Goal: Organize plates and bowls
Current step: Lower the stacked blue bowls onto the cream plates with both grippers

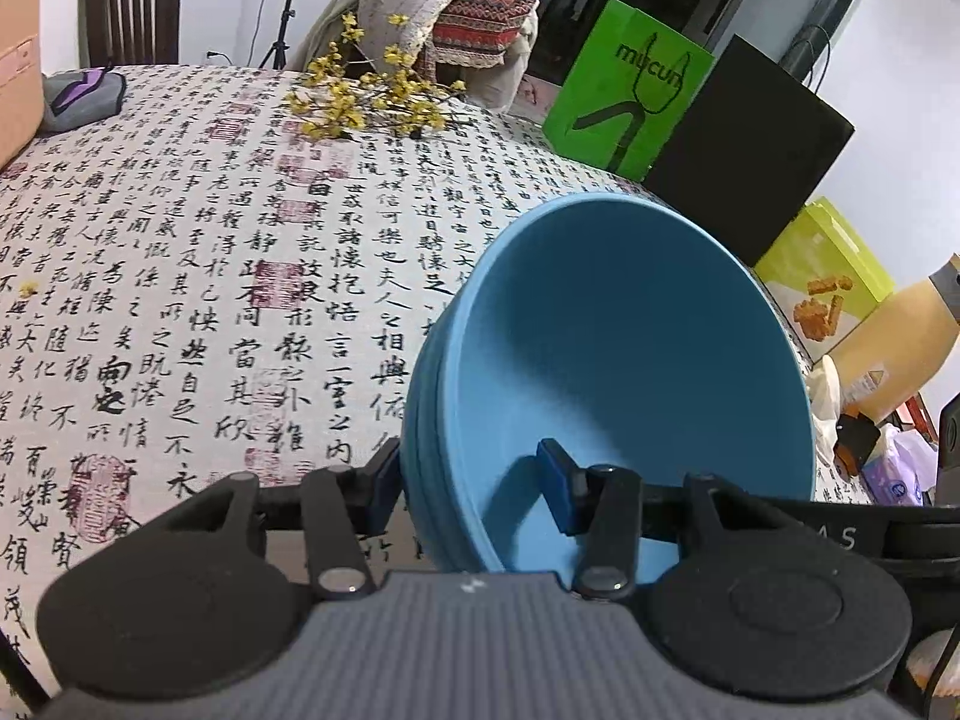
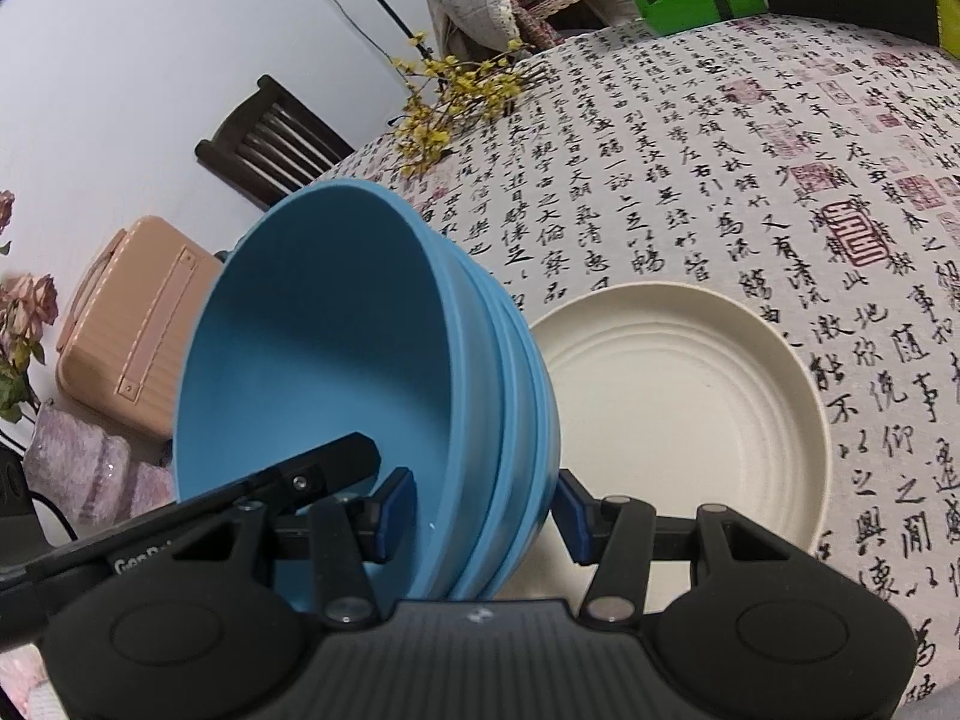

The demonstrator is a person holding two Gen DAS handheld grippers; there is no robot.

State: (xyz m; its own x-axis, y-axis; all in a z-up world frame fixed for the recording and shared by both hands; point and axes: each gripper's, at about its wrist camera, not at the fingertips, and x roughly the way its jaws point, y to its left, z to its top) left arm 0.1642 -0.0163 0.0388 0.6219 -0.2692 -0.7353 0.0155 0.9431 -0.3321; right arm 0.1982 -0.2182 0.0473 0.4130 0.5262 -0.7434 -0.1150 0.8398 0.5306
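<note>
Both grippers pinch opposite rims of the blue bowl stack, the left gripper and right gripper each with fingers clamped astride the wall, holding it tilted above the worktop just left of the cream plate.

A tablecloth printed with black calligraphy and red seals fills the left wrist view, with a yellow flower sprig at upper centre. A green bag and black bag stand upper right. A pink suitcase sits at the left of the right wrist view, below a dark wooden chair.
</note>
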